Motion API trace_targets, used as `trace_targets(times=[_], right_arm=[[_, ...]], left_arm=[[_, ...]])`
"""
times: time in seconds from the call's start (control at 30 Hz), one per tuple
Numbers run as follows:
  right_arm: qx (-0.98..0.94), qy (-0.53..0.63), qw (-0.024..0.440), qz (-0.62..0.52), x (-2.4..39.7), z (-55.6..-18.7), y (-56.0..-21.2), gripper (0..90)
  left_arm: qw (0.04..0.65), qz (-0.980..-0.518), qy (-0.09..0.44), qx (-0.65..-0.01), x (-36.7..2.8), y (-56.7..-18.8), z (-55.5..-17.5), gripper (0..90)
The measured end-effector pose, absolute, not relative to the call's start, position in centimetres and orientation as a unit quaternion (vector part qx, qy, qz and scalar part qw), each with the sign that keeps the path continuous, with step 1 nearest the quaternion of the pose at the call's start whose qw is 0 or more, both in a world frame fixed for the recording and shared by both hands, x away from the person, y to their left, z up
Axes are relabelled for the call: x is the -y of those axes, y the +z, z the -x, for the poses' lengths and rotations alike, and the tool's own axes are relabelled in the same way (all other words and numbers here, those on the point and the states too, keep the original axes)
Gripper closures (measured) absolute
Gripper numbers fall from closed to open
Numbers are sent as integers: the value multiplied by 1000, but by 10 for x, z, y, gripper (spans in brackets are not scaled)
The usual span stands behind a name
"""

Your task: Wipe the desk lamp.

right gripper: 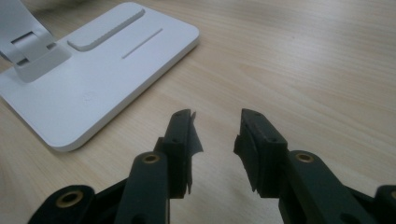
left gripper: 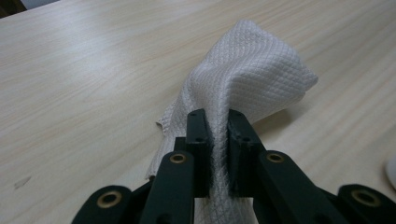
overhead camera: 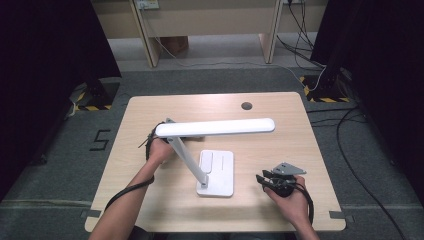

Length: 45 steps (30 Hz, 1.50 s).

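Note:
A white waffle-weave cloth [left gripper: 252, 70] is bunched up off the wooden table [left gripper: 70, 84], and my left gripper [left gripper: 217, 116] is shut on its near fold. From above, that left gripper [overhead camera: 154, 141] sits at the left end of the white desk lamp's long head [overhead camera: 215, 127], partly hidden beneath it. The lamp's slanted arm [overhead camera: 187, 157] runs down to a flat white base [overhead camera: 216, 172] at the table's middle. My right gripper [right gripper: 215, 119] stands open just above the tabletop with nothing between its jaws, a short way right of the lamp base [right gripper: 93, 79]. It lies near the front right of the table [overhead camera: 262, 179].
A dark cable hole [overhead camera: 246, 106] sits near the table's far edge. Black curtains flank both sides, and cables trail over the grey floor at the right [overhead camera: 350, 120]. Wooden furniture legs [overhead camera: 150, 45] stand beyond the table.

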State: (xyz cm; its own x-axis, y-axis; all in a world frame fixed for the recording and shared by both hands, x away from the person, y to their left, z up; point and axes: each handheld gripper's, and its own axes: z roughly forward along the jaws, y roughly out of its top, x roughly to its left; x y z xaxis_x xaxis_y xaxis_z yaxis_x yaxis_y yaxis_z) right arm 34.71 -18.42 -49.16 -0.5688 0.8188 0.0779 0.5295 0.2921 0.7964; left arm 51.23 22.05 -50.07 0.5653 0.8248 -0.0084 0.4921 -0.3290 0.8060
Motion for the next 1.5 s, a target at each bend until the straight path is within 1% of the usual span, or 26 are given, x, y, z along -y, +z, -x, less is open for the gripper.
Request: trace_targets(times=[0.1, 0.2, 0.23, 0.4, 0.43, 0.63, 0.97, 1.17, 1.5], right_arm=[[-787, 413, 175, -423, 178, -348, -489, 682], [-798, 407, 172, -409, 165, -350, -487, 732], [-798, 407, 172, -409, 165, -350, -487, 732], [-812, 408, 166, -384, 144, -354, -484, 814], [-819, 406, 161, -373, 134, -356, -485, 844], [-836, 397, 145, -350, 109, -361, -492, 891], [-847, 393, 136, -332, 85, -363, -497, 900], [-853, 381, 126, -334, 80, -364, -500, 897], [-857, 378, 122, -330, 80, -365, -499, 900]], left_arm=[[410, -784, 209, -416, -227, -494, -496, 809], [420, -780, 211, -413, -233, -486, -479, 810], [424, -779, 212, -411, -235, -483, -473, 810], [437, -773, 218, -404, -245, -471, -444, 809], [441, -771, 218, -404, -246, -469, -438, 809], [448, -771, 217, -398, -252, -459, -409, 808], [469, -763, 241, -374, -262, -433, -366, 808], [485, -752, 249, -370, -267, -416, -354, 809], [501, -742, 277, -348, -270, -390, -337, 809]])
